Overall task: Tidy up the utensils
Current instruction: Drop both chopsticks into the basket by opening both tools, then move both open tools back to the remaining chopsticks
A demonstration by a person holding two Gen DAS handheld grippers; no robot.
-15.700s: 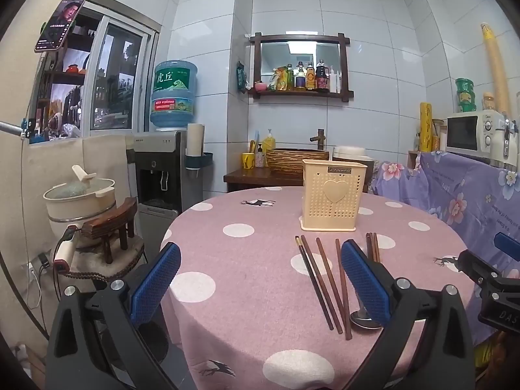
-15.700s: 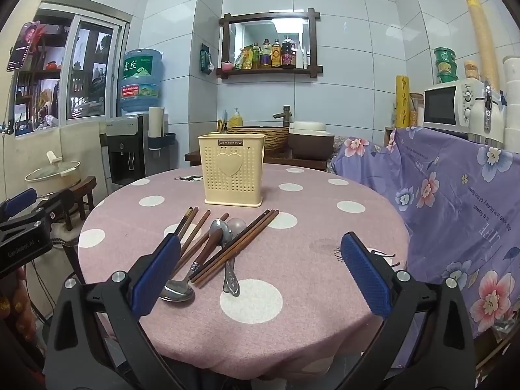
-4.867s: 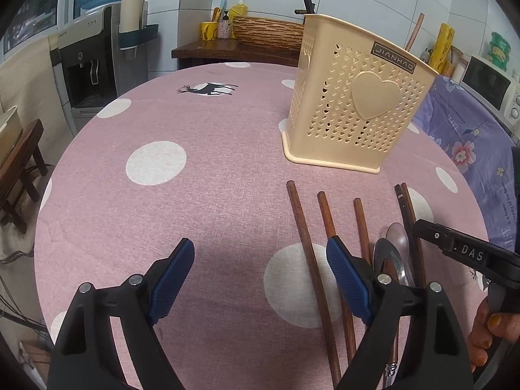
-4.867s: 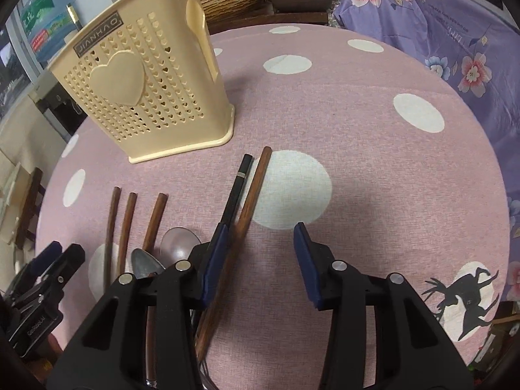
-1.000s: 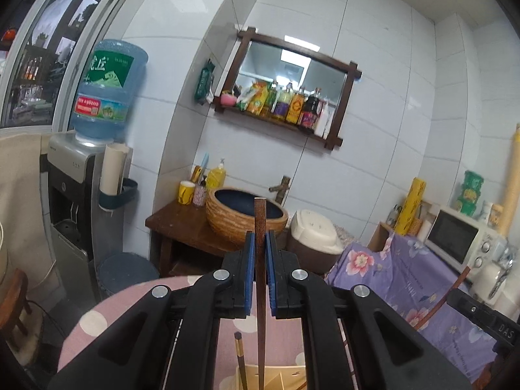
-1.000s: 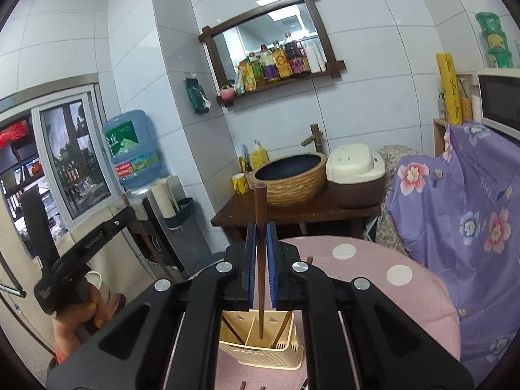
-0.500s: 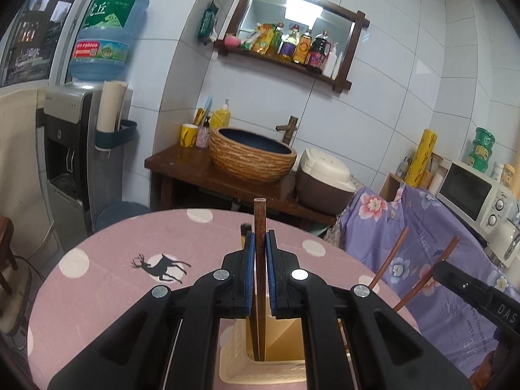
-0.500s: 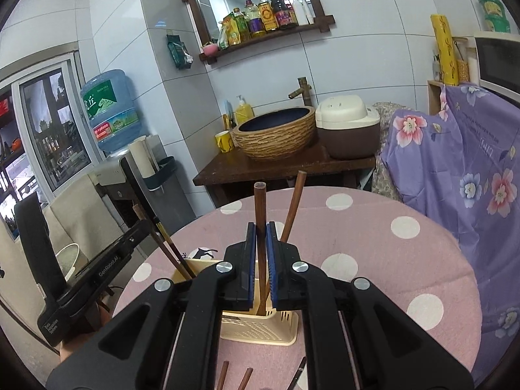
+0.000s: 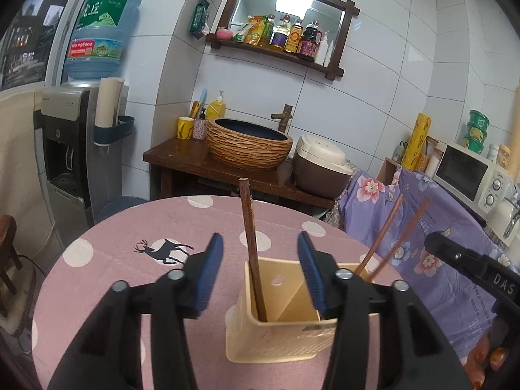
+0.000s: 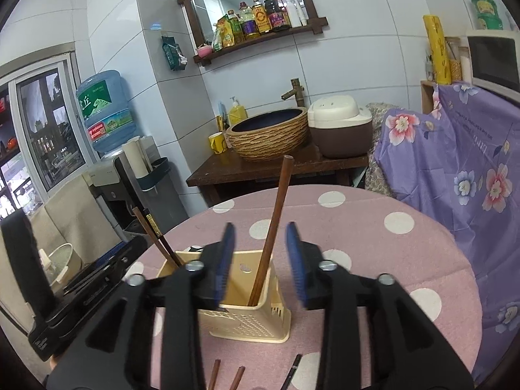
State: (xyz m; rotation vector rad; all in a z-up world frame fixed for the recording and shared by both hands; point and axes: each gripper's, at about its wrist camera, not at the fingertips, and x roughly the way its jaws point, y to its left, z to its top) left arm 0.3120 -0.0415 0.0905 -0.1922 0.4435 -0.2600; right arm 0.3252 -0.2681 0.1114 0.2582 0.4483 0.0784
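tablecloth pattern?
The tablecloth is pink with white polka dots, plus a black deer print; the left wrist view shows it best.

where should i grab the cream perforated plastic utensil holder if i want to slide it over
Grip the cream perforated plastic utensil holder by its upper rim, coming straight down over a corner free of chopsticks. The walls are thin and upright, so one finger fits inside and one outside. Avoid the wooden chopstick leaning in the near compartment.
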